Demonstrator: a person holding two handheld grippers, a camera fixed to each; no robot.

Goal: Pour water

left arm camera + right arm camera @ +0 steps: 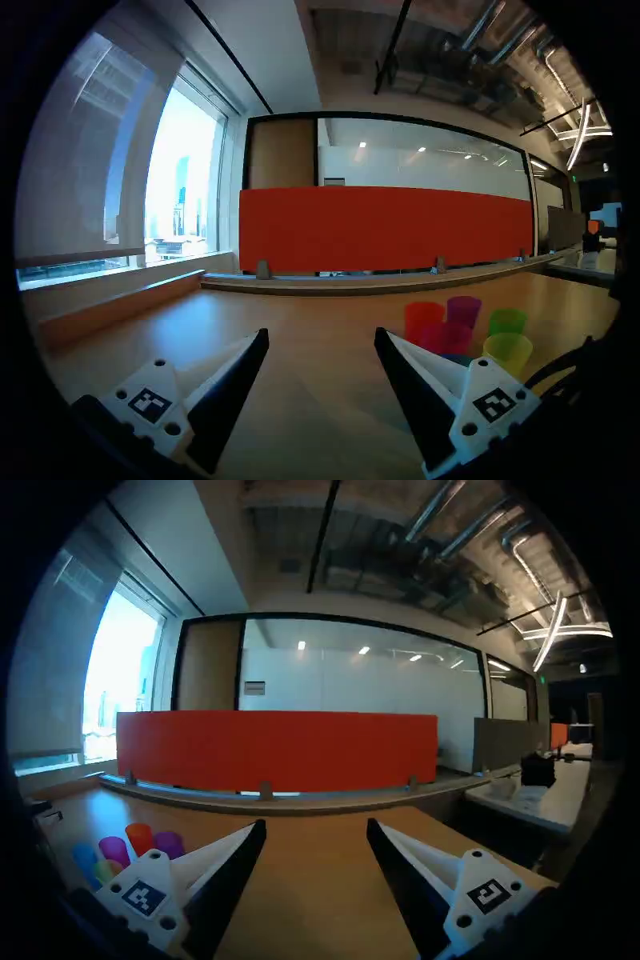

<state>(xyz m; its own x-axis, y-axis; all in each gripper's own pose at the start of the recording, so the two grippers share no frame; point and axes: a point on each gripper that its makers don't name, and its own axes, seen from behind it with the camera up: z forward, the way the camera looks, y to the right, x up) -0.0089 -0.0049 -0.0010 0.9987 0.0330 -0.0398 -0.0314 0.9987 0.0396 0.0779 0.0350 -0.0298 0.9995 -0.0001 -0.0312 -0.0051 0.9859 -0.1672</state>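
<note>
In the left gripper view, several coloured plastic cups stand in a cluster on the wooden table (320, 352) to the right: a red cup (422, 318), a purple cup (464, 310), a green cup (508, 322) and a yellow cup (507, 352). My left gripper (322, 342) is open above the table, empty, with the cups just beyond its right finger. In the right gripper view the same cups sit at the far left: an orange-red cup (139, 837), purple cups (114, 850) and a blue cup (85, 856). My right gripper (316, 826) is open and empty.
An orange partition (384, 228) with a glass wall above it runs along the table's far edge. A large window (180, 200) lies to the left. Another desk (544, 796) with dark items stands to the right, across a gap.
</note>
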